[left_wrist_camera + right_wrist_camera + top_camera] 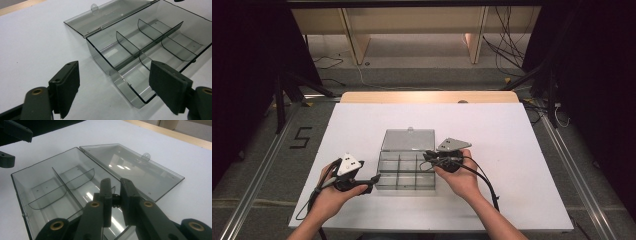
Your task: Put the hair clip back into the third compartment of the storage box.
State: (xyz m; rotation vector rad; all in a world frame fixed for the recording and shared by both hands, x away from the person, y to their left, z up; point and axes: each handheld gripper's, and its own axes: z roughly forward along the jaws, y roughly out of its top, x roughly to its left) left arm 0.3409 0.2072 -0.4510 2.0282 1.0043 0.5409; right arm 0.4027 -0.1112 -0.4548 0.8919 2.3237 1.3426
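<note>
The clear compartment box (406, 170) lies open near the middle of the white worktop (512, 150), towards its near edge, lid (408, 139) flat behind it. The right gripper (428, 156), jaws together on a small dark part I can't identify, hovers over the box's right rim. Likely placing; next, pick a compartment and release. The left gripper (374, 179) waits open beside the box's left wall.
</note>
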